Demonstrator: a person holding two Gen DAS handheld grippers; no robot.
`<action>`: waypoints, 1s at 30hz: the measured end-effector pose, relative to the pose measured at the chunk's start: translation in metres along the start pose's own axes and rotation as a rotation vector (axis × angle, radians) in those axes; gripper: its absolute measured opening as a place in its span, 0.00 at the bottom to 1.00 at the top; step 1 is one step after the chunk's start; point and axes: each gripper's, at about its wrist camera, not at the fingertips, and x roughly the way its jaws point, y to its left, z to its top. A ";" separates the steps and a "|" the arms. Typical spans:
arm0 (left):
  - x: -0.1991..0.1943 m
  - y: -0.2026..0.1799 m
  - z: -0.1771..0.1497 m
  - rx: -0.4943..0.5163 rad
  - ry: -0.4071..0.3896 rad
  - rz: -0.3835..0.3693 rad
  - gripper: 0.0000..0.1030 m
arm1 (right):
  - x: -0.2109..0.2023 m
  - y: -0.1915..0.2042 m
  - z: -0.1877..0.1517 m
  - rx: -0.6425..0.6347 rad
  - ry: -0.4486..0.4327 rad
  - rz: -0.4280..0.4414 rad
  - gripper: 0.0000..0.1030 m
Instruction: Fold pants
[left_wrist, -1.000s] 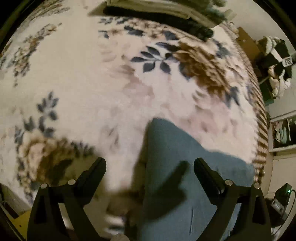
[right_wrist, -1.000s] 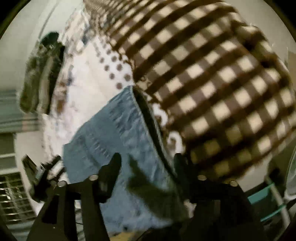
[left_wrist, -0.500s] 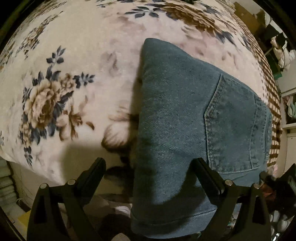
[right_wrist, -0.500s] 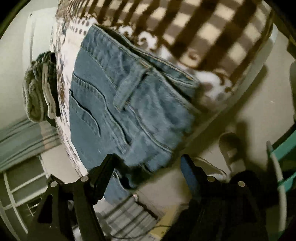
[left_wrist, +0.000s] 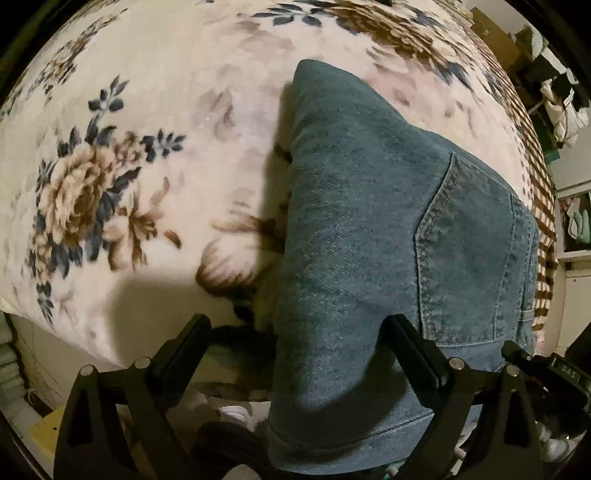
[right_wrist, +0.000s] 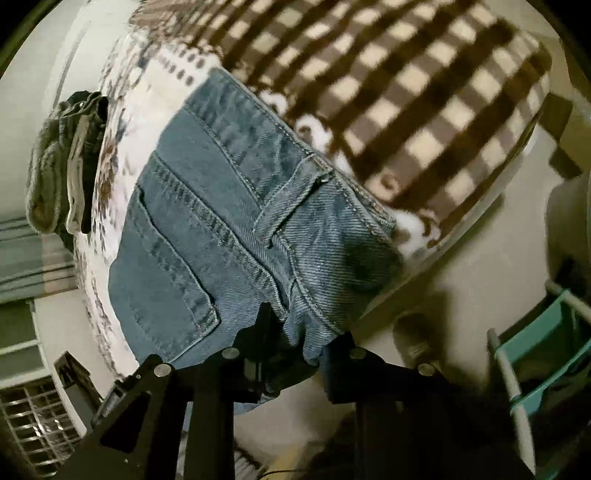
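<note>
The folded pants (left_wrist: 369, 236) lie on the floral bed (left_wrist: 147, 110) straight ahead of the left hand-held gripper (left_wrist: 295, 341), whose fingers stand wide apart above the hem; the right hand-held gripper (right_wrist: 301, 334) is clamped on the waistband corner hanging over the bed edge

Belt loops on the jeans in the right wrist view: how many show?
1. The belt loop crosses the waistband of the jeans, just ahead of the right hand-held gripper. Others may be hidden.
</note>
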 end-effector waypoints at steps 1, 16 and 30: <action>-0.001 0.005 -0.002 -0.010 0.000 -0.012 0.95 | -0.002 -0.004 0.000 0.013 0.008 0.031 0.32; 0.025 0.030 0.020 -0.120 -0.004 -0.309 0.74 | 0.040 -0.024 -0.036 0.126 0.080 0.336 0.78; -0.020 0.023 0.032 -0.431 0.113 -0.587 0.19 | 0.059 0.000 -0.085 0.206 0.176 0.546 0.94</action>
